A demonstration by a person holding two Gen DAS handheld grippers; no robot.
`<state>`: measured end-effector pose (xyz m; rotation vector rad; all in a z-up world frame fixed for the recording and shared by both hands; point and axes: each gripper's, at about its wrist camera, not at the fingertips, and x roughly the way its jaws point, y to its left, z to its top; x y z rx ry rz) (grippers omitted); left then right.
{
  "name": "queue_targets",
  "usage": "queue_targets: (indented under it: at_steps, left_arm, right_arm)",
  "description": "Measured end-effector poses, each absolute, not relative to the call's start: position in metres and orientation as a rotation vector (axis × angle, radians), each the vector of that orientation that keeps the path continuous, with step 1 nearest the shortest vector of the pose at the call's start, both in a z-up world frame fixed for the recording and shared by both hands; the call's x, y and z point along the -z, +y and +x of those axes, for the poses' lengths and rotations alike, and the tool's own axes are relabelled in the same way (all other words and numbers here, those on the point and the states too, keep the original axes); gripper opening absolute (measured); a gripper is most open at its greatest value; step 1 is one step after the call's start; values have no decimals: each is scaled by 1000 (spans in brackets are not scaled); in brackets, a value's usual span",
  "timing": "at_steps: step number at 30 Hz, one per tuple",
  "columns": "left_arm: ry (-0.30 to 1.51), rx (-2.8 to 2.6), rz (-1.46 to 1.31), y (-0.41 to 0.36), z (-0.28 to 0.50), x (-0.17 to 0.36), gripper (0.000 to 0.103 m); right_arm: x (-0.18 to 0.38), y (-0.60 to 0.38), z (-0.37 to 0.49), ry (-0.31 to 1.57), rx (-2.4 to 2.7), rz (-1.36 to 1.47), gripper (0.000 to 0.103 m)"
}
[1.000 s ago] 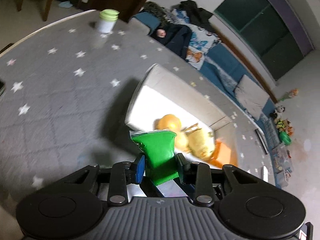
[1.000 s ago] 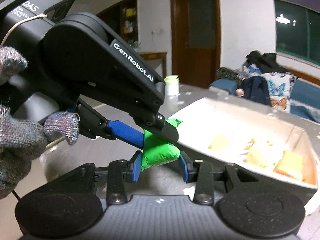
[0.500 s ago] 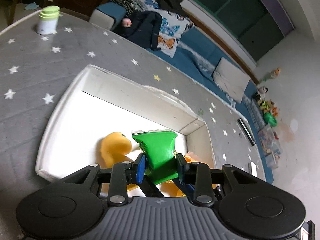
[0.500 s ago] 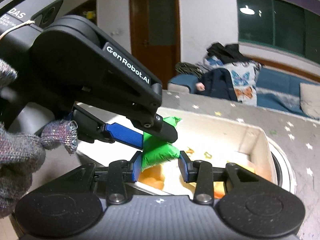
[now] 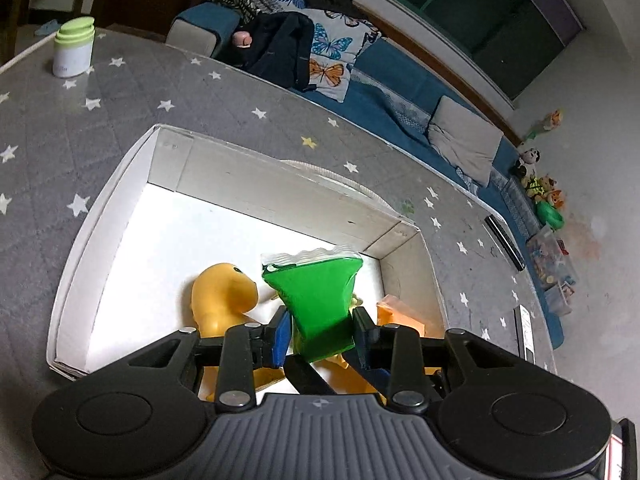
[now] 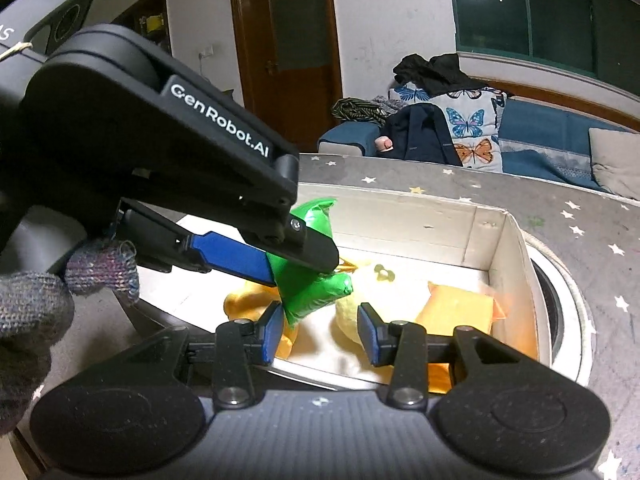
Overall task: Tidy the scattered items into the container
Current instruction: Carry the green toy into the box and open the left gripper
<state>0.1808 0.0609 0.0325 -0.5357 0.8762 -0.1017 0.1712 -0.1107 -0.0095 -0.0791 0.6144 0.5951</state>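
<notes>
My left gripper (image 5: 320,330) is shut on a green packet (image 5: 316,300) and holds it above the white box (image 5: 280,192). The same packet (image 6: 308,292) and the left gripper (image 6: 296,256) show in the right wrist view. My right gripper (image 6: 318,330) is open just below the packet, its left pad close beside it. Inside the box lie a yellow duck toy (image 5: 220,292), a pale yellow soft item (image 6: 360,300) and an orange packet (image 6: 456,304).
The box sits on a grey star-patterned table (image 5: 120,112). A small white jar with a green lid (image 5: 74,52) stands at the far left corner. A round white object (image 6: 568,320) lies under the box's right side. A sofa (image 5: 400,92) lies beyond the table.
Both grippers carried the green packet from beside the box to over its inside. My right gripper was shut on the packet and has opened; the left still holds it.
</notes>
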Motion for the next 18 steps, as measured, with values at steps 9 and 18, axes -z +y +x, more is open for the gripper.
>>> queue_targets:
  at_steps: [9, 18]
  left_arm:
    - [851, 111, -510, 61, 168, -37, 36]
    - [814, 113, -469, 61, 152, -42, 36]
  right_arm:
    - [4, -112, 158, 594, -578, -79, 48]
    - [-2, -116, 142, 573, -576, -68, 63]
